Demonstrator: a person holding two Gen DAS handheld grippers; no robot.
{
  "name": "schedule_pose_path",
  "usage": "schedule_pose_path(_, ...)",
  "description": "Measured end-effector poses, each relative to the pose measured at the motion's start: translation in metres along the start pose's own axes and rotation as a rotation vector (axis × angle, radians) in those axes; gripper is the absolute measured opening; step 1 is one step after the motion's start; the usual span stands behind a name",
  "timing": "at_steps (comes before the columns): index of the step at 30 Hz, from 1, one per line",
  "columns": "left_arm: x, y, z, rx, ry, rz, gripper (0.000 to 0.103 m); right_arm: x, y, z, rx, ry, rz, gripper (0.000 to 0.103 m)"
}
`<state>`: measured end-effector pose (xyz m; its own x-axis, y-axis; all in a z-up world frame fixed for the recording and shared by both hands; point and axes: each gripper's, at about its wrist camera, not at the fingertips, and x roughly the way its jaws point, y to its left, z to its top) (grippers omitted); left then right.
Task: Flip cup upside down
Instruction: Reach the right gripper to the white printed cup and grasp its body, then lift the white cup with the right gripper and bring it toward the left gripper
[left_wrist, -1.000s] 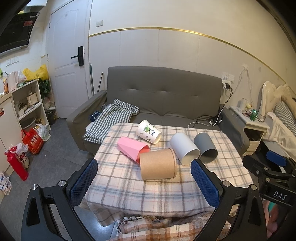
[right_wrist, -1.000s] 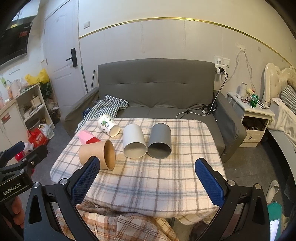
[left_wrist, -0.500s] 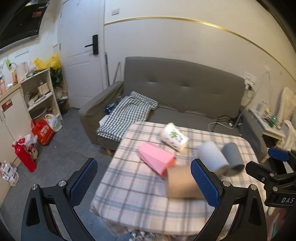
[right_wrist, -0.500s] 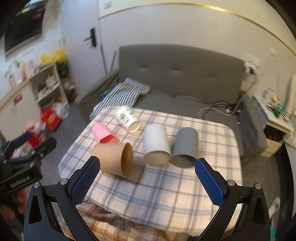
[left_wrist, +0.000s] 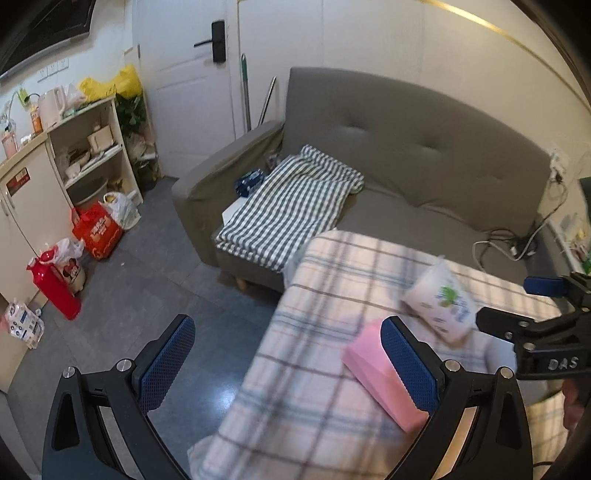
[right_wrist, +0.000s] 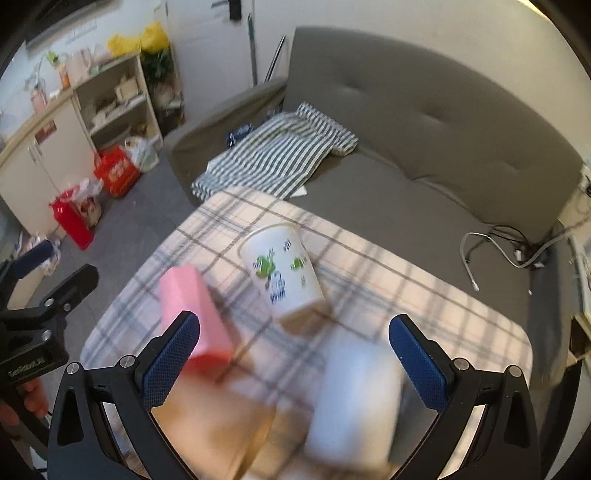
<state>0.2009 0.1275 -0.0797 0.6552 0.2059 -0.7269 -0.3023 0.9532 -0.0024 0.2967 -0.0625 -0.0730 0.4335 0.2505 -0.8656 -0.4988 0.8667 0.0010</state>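
Observation:
Several cups lie on their sides on a table with a plaid cloth (right_wrist: 369, 266). A white printed paper cup (right_wrist: 284, 269) lies mid-table; it also shows in the left wrist view (left_wrist: 441, 301). A pink cup (right_wrist: 192, 314) lies to its left and shows in the left wrist view (left_wrist: 380, 373). A brown paper cup (right_wrist: 221, 417) and a white cup (right_wrist: 351, 398) lie blurred below my right gripper (right_wrist: 295, 347), which is open and empty above them. My left gripper (left_wrist: 284, 350) is open and empty over the table's left edge.
A grey sofa (left_wrist: 406, 147) with a striped cloth (left_wrist: 288, 206) stands behind the table. Shelves (left_wrist: 92, 155), red bags (left_wrist: 98, 230) and a red bottle (left_wrist: 55, 291) stand on the floor at left. Cables (right_wrist: 509, 247) lie on the sofa's right end.
Both grippers have moved forward and left toward the table. The cups loom larger in the right wrist view. The left wrist view has swung left, off the brown and grey cups.

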Motion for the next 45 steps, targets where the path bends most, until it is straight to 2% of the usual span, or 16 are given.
schedule_pose_path(6,0.034,0.008,0.003,-0.012,0.033,0.017,0.103,0.074,0.006,0.026,-0.027,0.122,0.008,0.103)
schedule_pose_path(9,0.043,0.009,0.003,-0.009,0.047,0.015,0.103,0.098,0.008,0.029,-0.030,0.161,-0.001,0.099)
schedule_pose_path(12,0.044,0.008,0.000,-0.005,0.055,0.009,0.103,0.110,0.008,0.027,-0.030,0.191,-0.004,0.086)
schedule_pose_path(13,0.044,0.006,-0.001,-0.001,0.059,0.008,0.103,0.111,0.008,0.027,-0.032,0.198,-0.005,0.075)
schedule_pose_path(14,0.042,0.005,0.000,0.002,0.060,0.009,0.103,0.112,0.008,0.027,-0.035,0.209,-0.006,0.070)
schedule_pose_path(16,0.035,0.003,0.000,0.008,0.054,0.011,0.103,0.106,0.007,0.026,-0.036,0.200,-0.015,0.069)
schedule_pose_path(22,-0.017,-0.002,0.013,0.011,-0.007,-0.009,0.103,0.039,-0.003,0.031,0.015,0.089,-0.023,0.068)
schedule_pose_path(28,-0.096,-0.008,0.022,0.008,-0.113,-0.040,0.103,-0.072,-0.005,0.021,0.059,-0.044,-0.058,0.068)
schedule_pose_path(32,-0.144,-0.015,0.013,0.010,-0.167,-0.059,0.103,-0.148,-0.002,-0.010,0.095,-0.120,-0.090,0.068)
schedule_pose_path(36,-0.176,-0.022,-0.006,0.017,-0.200,-0.083,0.103,-0.199,0.005,-0.052,0.137,-0.163,-0.097,0.068)
schedule_pose_path(41,-0.201,-0.032,-0.042,0.051,-0.216,-0.105,0.103,-0.230,0.018,-0.113,0.185,-0.178,-0.089,0.068)
schedule_pose_path(45,-0.204,-0.042,-0.073,0.059,-0.190,-0.113,0.103,-0.234,0.026,-0.147,0.210,-0.176,-0.094,0.068)
